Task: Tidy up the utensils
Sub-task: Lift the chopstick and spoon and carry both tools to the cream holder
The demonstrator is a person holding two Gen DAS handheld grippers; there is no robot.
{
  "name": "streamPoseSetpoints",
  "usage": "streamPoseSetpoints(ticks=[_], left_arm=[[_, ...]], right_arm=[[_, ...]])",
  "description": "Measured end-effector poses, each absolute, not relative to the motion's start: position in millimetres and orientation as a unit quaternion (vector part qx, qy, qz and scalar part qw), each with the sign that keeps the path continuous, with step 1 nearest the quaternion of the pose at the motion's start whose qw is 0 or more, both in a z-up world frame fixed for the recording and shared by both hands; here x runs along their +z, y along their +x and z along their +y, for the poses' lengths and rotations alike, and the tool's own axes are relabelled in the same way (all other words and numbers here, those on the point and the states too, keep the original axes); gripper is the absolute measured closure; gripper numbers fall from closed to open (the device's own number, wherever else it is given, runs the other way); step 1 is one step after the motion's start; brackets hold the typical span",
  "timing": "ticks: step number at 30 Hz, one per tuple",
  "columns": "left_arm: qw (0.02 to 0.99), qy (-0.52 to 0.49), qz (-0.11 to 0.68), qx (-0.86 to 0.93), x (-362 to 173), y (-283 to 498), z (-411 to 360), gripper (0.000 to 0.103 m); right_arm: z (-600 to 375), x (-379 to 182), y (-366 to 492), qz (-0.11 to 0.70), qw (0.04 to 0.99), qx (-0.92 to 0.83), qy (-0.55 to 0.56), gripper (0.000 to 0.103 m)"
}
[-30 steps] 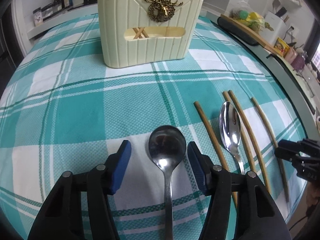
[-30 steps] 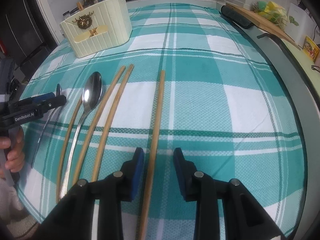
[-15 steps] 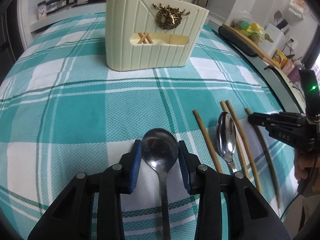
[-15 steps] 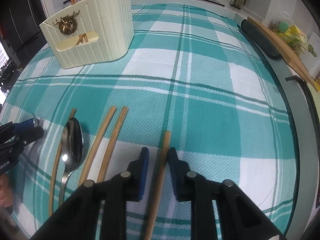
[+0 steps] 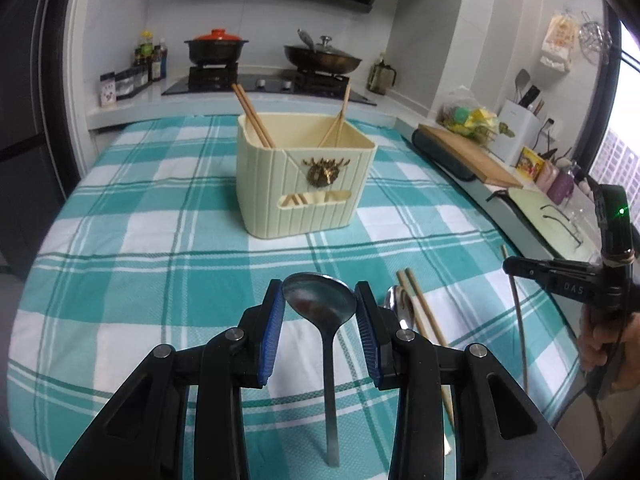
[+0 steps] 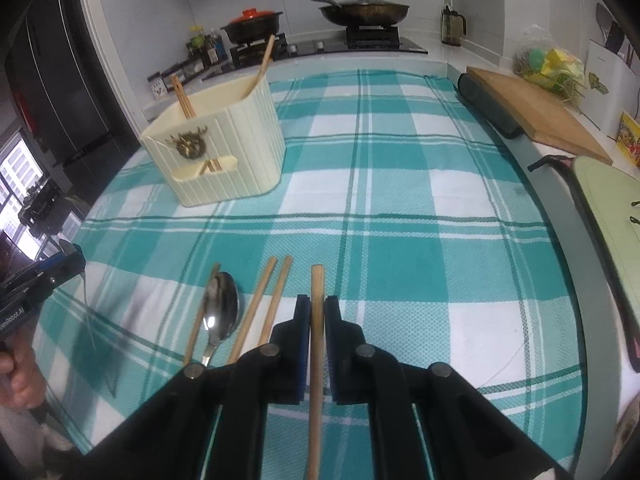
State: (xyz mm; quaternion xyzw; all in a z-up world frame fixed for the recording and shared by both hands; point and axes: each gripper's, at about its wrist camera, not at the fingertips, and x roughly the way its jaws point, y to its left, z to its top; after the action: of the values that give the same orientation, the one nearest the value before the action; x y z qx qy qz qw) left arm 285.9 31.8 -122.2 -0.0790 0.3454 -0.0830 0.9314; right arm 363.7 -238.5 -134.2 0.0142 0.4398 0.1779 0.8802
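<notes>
- Left gripper (image 5: 319, 312): a second ago its jaws stood wide around the ladle spoon (image 5: 320, 304) lying on the tablecloth (image 5: 140, 240); now the blue pads clamp the bowl and the spoon hangs clear of the cloth.
- Right gripper (image 6: 317, 320): jaws, earlier apart around the chopstick (image 6: 317, 292), now pinch it narrowly, lifted off the cloth.
- Near the cloth's front edge remain a second spoon (image 6: 219, 308) and three chopsticks (image 6: 264, 304).
- The cream utensil holder (image 5: 304, 180), towards the far edge, holds chopsticks as before.
</notes>
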Motion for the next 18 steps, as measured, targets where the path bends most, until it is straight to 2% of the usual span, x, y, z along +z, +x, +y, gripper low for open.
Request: streamPoseSetpoints(ticks=[8,18], left_arm=[[0.943,-0.081,0.308,-0.092,-88,262,35,0.068],[0.945,-0.092,0.298,-0.097,-68,257,41,0.068]], right_arm=[[-246,-81,321,0.373,0.907,0.194,0.027,0.096],[-239,-33,287,0.276,0.942,0.190,0.003,0.096]])
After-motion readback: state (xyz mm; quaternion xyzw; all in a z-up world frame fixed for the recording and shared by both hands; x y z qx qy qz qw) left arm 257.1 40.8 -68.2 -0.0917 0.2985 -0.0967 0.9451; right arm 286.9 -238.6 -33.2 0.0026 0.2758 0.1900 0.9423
